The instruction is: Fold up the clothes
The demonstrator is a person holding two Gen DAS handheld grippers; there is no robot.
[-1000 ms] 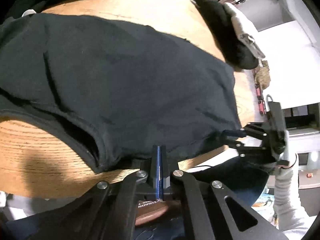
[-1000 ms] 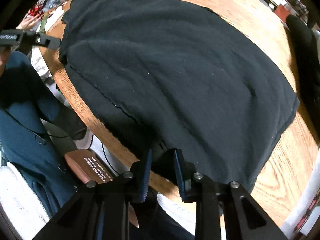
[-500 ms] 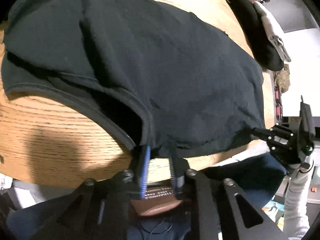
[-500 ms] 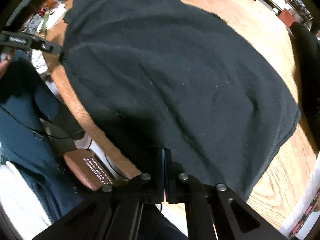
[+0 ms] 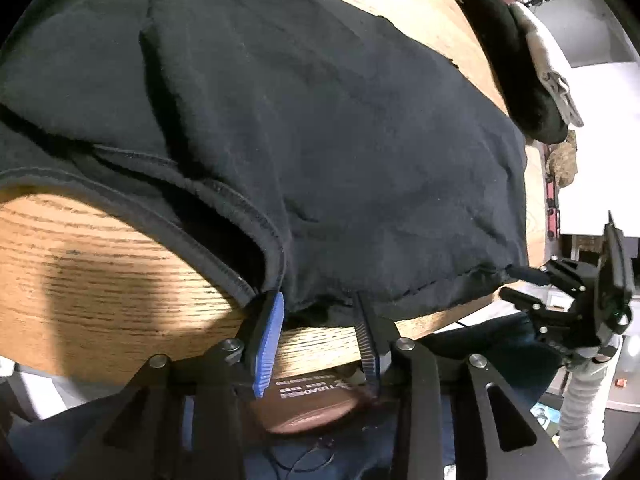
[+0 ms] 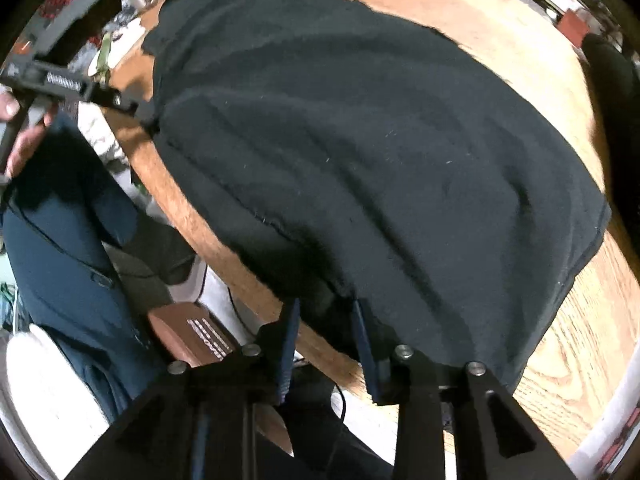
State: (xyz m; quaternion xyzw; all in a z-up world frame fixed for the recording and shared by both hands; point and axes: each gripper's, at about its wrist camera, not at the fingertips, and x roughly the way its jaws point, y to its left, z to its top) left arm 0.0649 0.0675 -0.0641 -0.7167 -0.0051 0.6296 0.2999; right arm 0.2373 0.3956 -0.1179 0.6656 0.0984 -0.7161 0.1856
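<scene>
A black T-shirt (image 5: 320, 128) lies spread on the round wooden table (image 5: 100, 272), its near edge hanging at the table's rim. My left gripper (image 5: 320, 308) points down at that edge beside the neck opening. Its jaws are opening, and the cloth touches only the tips, with the pads (image 5: 270, 344) off it. My right gripper (image 6: 326, 308) stands at the shirt (image 6: 360, 140) hem further along. Its jaws are opening too, with the hem just in the gap and not pinched. Each gripper shows in the other's view: the right gripper (image 5: 520, 284) and the left gripper (image 6: 132, 106).
A dark bundle with a grey cloth (image 5: 520, 60) lies at the table's far edge. Below the rim are a person's blue trousers (image 6: 60, 240) and a brown shoe (image 5: 312, 400). Bare wood (image 6: 580, 320) shows to the right of the shirt.
The left gripper, shut a second ago, has spread its fingers and dipped toward the shirt's edge. The right gripper closed fully, then opened again in place.
</scene>
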